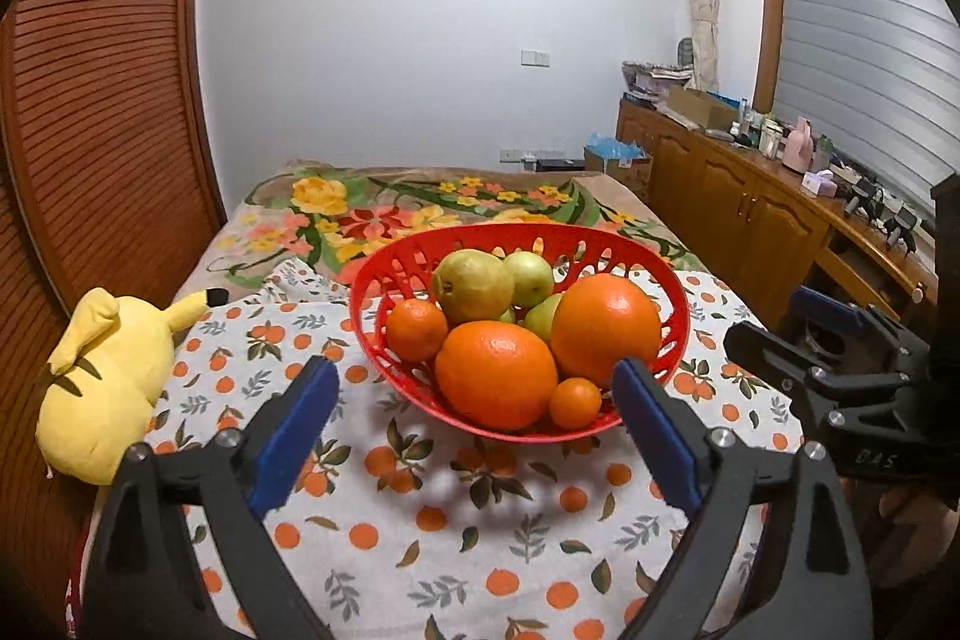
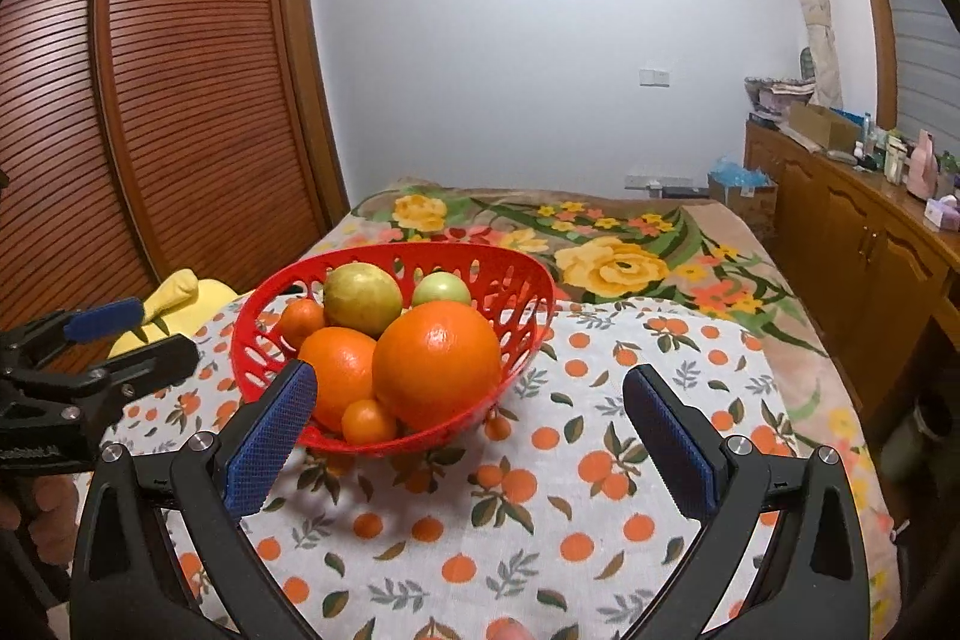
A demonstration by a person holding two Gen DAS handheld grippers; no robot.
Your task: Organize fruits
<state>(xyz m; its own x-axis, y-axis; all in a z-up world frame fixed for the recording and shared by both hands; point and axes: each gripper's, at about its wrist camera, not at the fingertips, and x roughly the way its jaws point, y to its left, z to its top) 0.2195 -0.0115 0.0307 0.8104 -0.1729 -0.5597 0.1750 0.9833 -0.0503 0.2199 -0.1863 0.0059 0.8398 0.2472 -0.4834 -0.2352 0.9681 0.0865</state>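
A red slotted basket (image 1: pixel 516 229) (image 2: pixel 390 250) stands on an orange-print cloth (image 1: pixel 420 532). It holds two large oranges (image 1: pixel 495 376) (image 1: pixel 606 328), two small tangerines (image 1: pixel 575 403) (image 1: pixel 416 330), a yellow-green pear (image 1: pixel 471 283) and green apples (image 1: pixel 529 274). My left gripper (image 1: pixel 474 373) is open just short of the basket's near rim, with nothing between its blue pads. The right gripper (image 2: pixel 469 379) is also open and empty, a little to the right of the basket. Each gripper shows in the other's view, the right gripper (image 1: pixel 774 316) at the right edge and the left gripper (image 2: pixel 159 328) at the left edge.
A yellow plush toy (image 1: pixel 102 388) (image 2: pixel 180 298) lies at the cloth's left edge. A floral blanket (image 1: pixel 372 214) covers the bed behind the basket. A slatted wooden wardrobe (image 2: pixel 180 100) stands on the left and a cluttered wooden cabinet (image 1: pixel 750 196) on the right.
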